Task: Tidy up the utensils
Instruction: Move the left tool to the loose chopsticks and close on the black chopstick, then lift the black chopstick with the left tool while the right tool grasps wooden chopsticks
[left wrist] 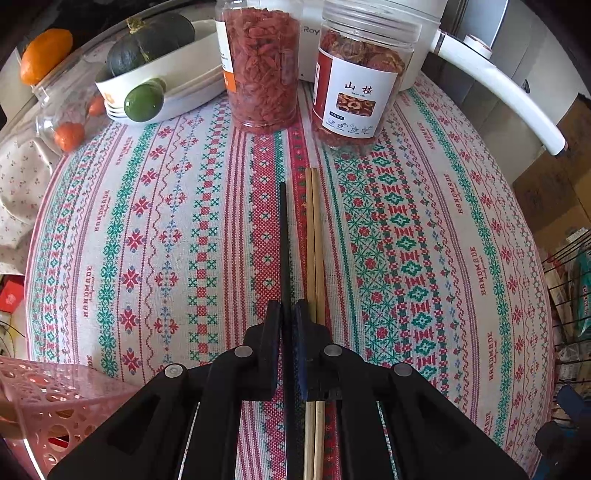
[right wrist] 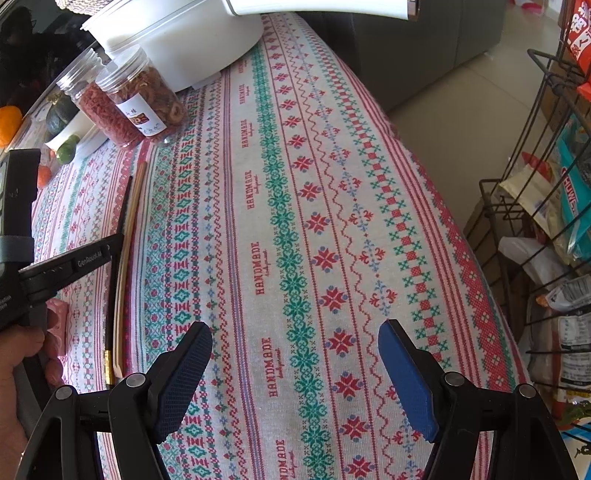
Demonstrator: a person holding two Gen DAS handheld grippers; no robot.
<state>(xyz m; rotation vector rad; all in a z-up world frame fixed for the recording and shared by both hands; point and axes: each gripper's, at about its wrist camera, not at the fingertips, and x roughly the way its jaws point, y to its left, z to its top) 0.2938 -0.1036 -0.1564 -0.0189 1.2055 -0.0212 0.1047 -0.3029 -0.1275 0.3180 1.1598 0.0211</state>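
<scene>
— What's your left gripper doing?

— My left jaws are pressed together on a black chopstick. It runs straight ahead between the pads, over the tablecloth; I cannot tell whether its tip touches the cloth.

— And the other chopsticks?

— A wooden pair lies just beside the black one, on its right, side by side on the cloth, passing under my right-hand finger. Their far ends point towards two jars of dried red fruit.

— Your right gripper?

— Spread wide with nothing between its blue pads, hovering over the cloth well right of the chopsticks. From there I see my left gripper at the left edge, the black stick and the wooden pair beside it.

— Anything else nearby?

— A pink basket at my lower left, and a white pot behind the jars.
</scene>
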